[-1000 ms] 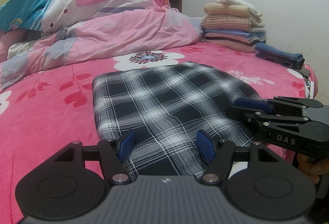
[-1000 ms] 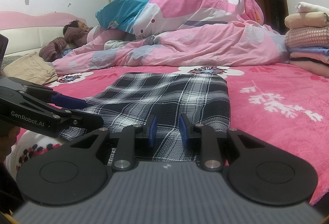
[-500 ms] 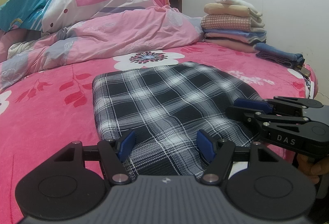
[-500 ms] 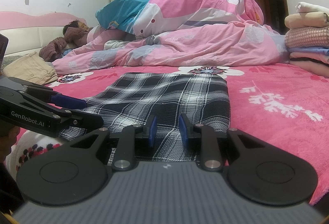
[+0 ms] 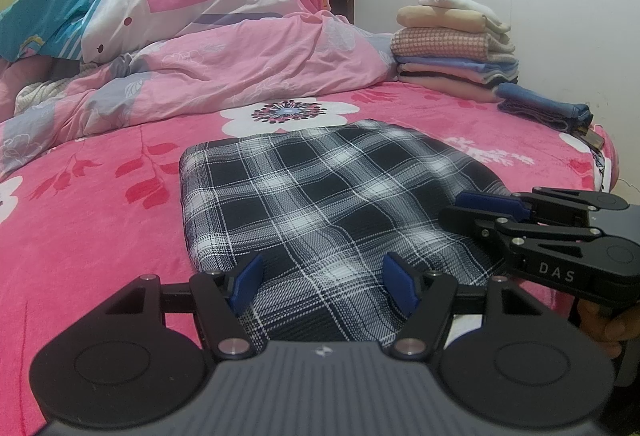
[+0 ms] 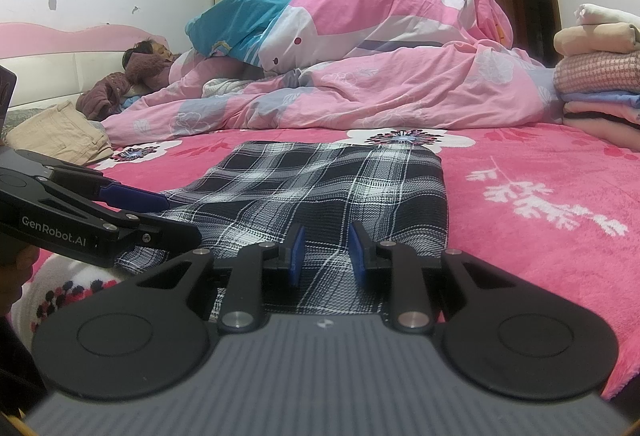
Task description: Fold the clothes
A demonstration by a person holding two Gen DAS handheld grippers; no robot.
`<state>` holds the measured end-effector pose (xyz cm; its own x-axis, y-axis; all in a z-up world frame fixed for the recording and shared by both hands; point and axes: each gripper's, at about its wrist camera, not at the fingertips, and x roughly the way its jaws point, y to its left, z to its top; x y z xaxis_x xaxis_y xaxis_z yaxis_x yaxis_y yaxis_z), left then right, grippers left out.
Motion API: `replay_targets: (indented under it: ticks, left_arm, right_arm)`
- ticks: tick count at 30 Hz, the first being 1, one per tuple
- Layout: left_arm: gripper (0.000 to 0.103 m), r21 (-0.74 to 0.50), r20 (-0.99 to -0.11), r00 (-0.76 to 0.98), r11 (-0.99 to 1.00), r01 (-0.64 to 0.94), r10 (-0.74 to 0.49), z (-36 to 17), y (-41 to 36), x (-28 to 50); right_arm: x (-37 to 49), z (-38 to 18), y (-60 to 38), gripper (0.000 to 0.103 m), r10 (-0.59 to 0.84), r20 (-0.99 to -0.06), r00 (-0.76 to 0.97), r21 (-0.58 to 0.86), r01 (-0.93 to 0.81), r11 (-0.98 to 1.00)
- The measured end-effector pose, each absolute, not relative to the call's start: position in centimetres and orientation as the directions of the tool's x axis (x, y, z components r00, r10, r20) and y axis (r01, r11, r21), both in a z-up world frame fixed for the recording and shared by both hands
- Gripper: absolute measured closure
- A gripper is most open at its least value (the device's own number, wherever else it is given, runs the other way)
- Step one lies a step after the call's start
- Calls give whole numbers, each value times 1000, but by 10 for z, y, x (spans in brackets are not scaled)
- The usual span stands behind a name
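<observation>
The plaid garment [image 5: 320, 204] lies flat on the pink floral bed [image 5: 100, 236], already folded into a tidy rectangle, its near edge just under both tools. It looks like thin woven cloth: light, limp, and likely to sag or slide apart in layers if lifted by one point. The best hold is probably at the two near corners, pinching all layers together so the fold carries over evenly.

The left gripper [image 5: 324, 284] hovers over the garment's near edge with its fingers [image 5: 248, 282] spread wide and released, nothing between them but air above the cloth. The right gripper [image 6: 326, 256] sits beside it over the same edge, fingers [image 6: 297, 256] narrowed to a small gap, yet not clamped on fabric.

Beyond the garment's far edge lies a rumpled pink duvet [image 5: 240, 76]; off its far right corner stands a stack of folded clothes [image 5: 452, 52].
</observation>
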<state>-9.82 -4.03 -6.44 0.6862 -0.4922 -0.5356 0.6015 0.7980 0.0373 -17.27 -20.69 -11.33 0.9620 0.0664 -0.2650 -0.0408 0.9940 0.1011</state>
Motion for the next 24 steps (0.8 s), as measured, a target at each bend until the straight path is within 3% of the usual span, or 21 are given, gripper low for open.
replay_targets:
  ticks: [8, 12, 16, 24]
  left_arm:
    - [35, 41, -551, 693, 814, 580, -466, -56, -42, -99]
    - [35, 73, -502, 724, 810, 581, -474, -41, -34, -113]
    - [33, 45, -494, 714, 806, 590, -495, -31, -36, -100]
    - [33, -83, -587, 651, 836, 542, -480, -31, -62, -30]
  right_arm:
    - [-175, -105, -217, 80, 104, -271, 957, 176, -57, 983]
    - [-186, -86, -227, 76, 135, -259, 957, 236, -73, 969]
    - [-177, -60, -230, 76, 133, -266, 955, 175, -88, 981]
    - [-88, -18, -251, 76, 157, -393, 906, 147, -107, 983]
